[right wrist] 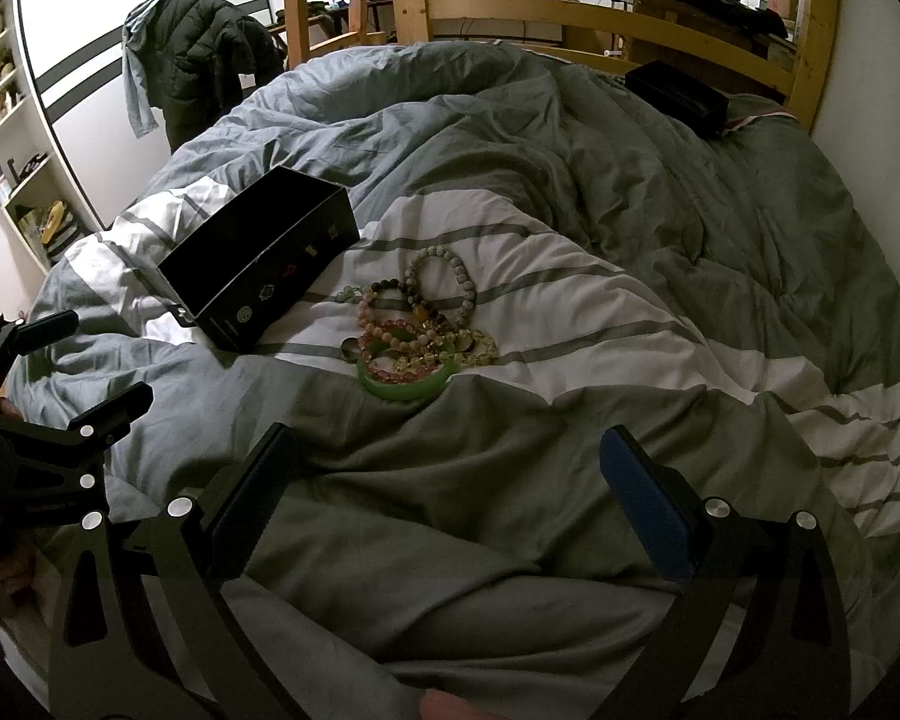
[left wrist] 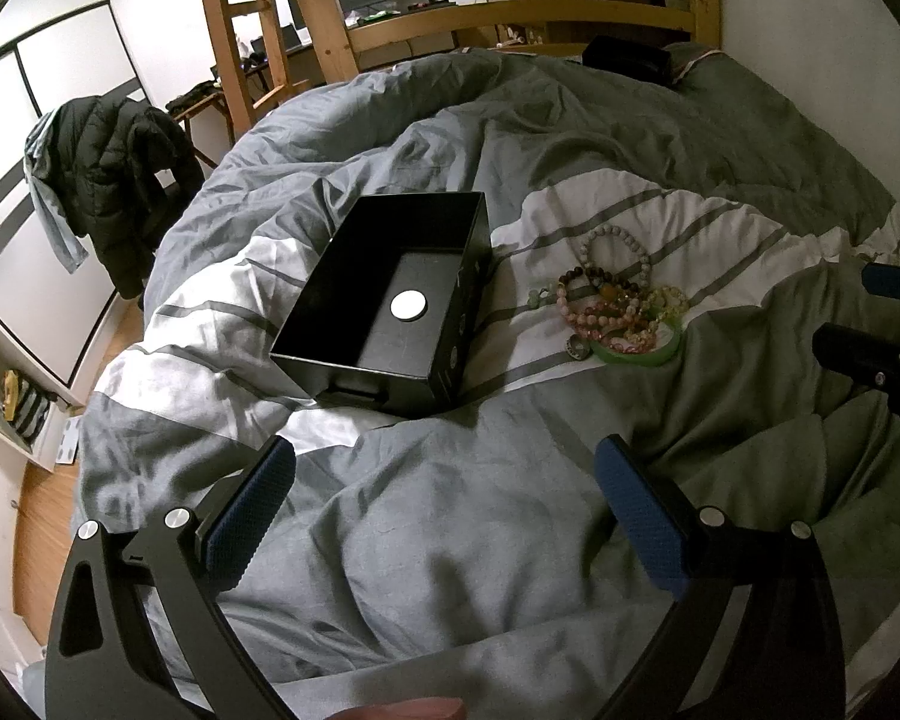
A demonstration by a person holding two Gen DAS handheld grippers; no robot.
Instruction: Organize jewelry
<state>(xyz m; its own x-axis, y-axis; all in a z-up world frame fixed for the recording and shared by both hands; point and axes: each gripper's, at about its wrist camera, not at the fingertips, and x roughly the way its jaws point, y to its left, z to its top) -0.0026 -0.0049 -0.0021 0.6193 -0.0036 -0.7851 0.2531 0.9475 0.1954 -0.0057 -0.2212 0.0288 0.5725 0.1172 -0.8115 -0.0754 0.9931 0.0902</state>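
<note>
An open black box (left wrist: 390, 300) sits on the striped duvet, with a white round disc (left wrist: 408, 305) on its floor; it also shows in the right wrist view (right wrist: 264, 258). To its right lies a pile of beaded bracelets (left wrist: 615, 294) over a green bangle (left wrist: 660, 354); the pile (right wrist: 426, 324) and the bangle (right wrist: 402, 390) also show in the right wrist view. My left gripper (left wrist: 444, 480) is open and empty, below the box. My right gripper (right wrist: 447, 468) is open and empty, just below the pile. Each gripper also shows at the edge of the other view.
The crumpled grey and white duvet (left wrist: 510, 540) covers the bed. A second black box (right wrist: 678, 96) lies at the far end by the wooden bed frame (right wrist: 630, 18). A dark jacket (left wrist: 114, 180) hangs at the left beside a wardrobe and shelves.
</note>
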